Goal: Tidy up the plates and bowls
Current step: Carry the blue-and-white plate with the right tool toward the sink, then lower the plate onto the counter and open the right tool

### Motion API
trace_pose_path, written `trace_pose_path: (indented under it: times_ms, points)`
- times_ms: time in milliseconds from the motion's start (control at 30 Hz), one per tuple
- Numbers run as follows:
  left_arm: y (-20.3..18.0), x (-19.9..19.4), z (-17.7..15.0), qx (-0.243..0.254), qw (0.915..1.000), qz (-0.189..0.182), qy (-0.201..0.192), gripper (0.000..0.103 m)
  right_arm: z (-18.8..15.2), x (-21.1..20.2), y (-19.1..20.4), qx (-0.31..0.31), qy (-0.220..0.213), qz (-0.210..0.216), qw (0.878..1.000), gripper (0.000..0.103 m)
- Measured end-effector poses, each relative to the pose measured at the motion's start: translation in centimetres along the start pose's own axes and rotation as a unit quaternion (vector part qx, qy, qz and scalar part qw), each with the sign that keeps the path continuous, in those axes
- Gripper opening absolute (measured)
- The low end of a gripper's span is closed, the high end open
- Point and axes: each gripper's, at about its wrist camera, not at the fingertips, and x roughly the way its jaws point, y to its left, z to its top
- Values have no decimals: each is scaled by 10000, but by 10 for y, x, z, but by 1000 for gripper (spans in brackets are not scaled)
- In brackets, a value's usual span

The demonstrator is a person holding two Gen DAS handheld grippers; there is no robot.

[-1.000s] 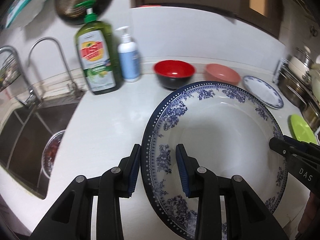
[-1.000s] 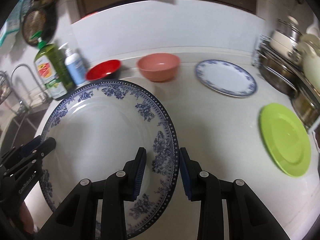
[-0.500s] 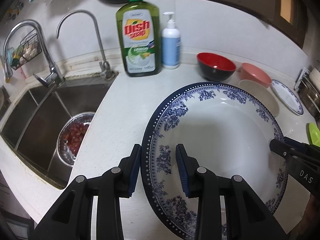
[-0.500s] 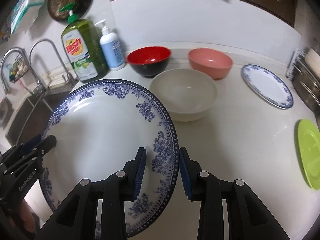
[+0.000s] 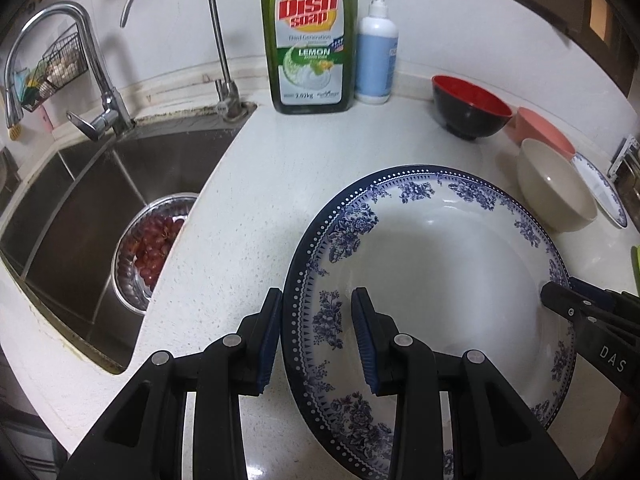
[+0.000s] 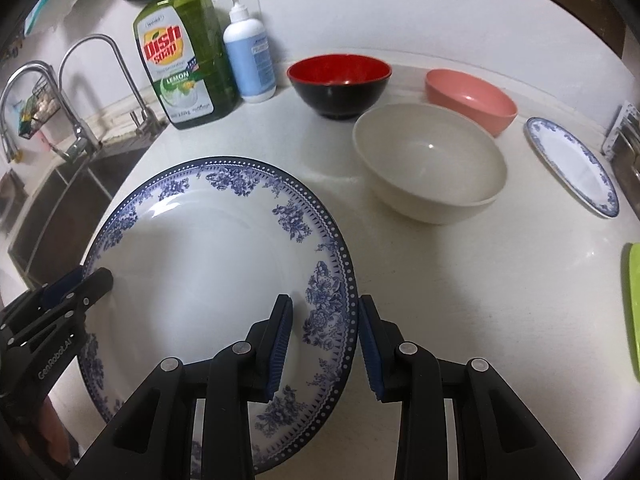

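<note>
- Left wrist view: left tongs (image 5: 318, 336) straddle the left rim of the big plate (image 5: 440, 280), blue pads on either side of the rim, clamped on it.
- Same view, right tongs (image 5: 560, 300) come in from the right edge and grip the opposite rim.
- Right wrist view: right tongs (image 6: 324, 344) astride the plate (image 6: 208, 272) rim w/ one pad over the floral border, other outside; clamped on the plate. Left tongs (image 6: 96, 280) bite the far-left rim.
- Plate is white w/ blue flower border and dotted edge, held over the bench (image 6: 460, 280), near the sink (image 5: 100, 208) corner. Can't tell if its underside touches the bench.
- Beyond the plate: cream bowl (image 6: 430, 164) closest, red/black bowl (image 6: 339, 82) and pink bowl (image 6: 472, 98) behind it, near the wall.
- Small blue-rim plate (image 6: 572, 164) lies flat at right; green plate (image 6: 632, 308) cut off by the right edge.
- Dish soap (image 5: 308, 36) and a blue pump bottle (image 5: 376, 56) stand side by side at the back, by the tap (image 5: 176, 12).
- In the sink, a steel bowl (image 5: 148, 252) holds red fruit, prob. grapes.
</note>
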Motion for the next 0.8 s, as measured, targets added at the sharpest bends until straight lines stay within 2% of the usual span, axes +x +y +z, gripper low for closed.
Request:
trace_pose_path:
  times_ms: [333, 800]
  points:
    - [3, 15, -4, -39, 9999, 15, 166, 35, 0, 19, 3, 9, 256, 2, 9997, 35]
    - [4, 21, -3, -127, 9996, -17, 252, 35, 3, 24, 5, -74, 353, -17, 9993, 35]
